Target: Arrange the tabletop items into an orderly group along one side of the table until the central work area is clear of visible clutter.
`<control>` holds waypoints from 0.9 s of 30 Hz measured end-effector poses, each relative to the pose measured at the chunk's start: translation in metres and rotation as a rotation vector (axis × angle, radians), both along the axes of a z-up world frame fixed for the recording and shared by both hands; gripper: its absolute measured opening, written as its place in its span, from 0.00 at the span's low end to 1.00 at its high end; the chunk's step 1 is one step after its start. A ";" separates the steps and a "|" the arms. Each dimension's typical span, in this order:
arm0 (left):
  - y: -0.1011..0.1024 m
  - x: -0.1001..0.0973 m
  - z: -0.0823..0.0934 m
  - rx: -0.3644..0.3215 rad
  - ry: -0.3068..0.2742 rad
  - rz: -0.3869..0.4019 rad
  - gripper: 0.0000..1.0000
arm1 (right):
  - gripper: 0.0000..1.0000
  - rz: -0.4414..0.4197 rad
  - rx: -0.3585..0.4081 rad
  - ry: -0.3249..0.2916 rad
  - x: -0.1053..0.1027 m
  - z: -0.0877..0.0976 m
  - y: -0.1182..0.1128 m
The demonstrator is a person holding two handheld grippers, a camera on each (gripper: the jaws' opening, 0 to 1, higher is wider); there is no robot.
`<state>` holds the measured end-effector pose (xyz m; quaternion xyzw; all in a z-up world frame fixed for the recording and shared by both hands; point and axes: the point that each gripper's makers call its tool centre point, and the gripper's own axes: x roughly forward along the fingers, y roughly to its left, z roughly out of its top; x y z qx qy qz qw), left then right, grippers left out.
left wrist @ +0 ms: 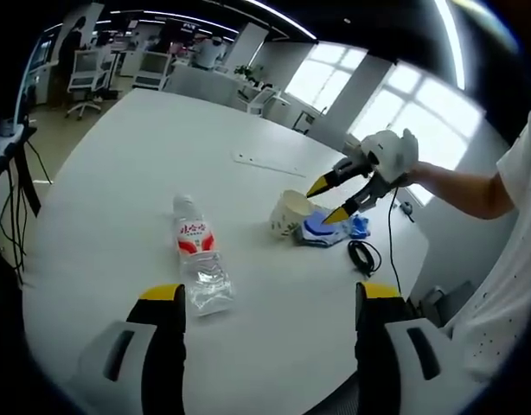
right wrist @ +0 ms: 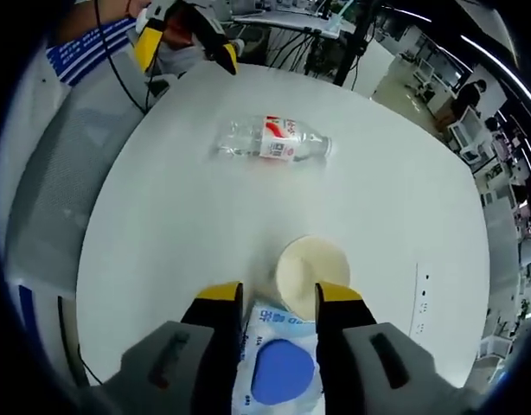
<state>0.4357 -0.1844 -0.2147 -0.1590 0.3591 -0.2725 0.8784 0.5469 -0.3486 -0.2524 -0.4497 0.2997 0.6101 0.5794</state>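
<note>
Here, empty paper cup [right wrist: 310,272] upright, clear bottle [right wrist: 274,141] lying flat

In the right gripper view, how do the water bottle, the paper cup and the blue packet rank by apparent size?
1. Water bottle, the longest, though farthest.
2 and 3. Paper cup and blue packet look similar; the packet lies nearer and partly behind the jaws, so I leave them unranked.

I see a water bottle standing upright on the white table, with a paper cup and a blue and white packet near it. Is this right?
Not quite: the water bottle is lying on its side, not standing upright, as the right gripper view shows. The rest holds: it is on the white table, with the paper cup and the blue and white packet near it.
</note>
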 end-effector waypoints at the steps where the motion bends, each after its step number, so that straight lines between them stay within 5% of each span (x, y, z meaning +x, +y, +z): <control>1: 0.000 0.000 0.001 0.000 -0.001 0.000 0.82 | 0.33 -0.005 0.003 0.002 0.000 0.001 0.000; 27: 0.006 0.000 0.016 0.006 -0.042 -0.008 0.85 | 0.44 -0.255 0.178 0.209 -0.006 0.039 0.017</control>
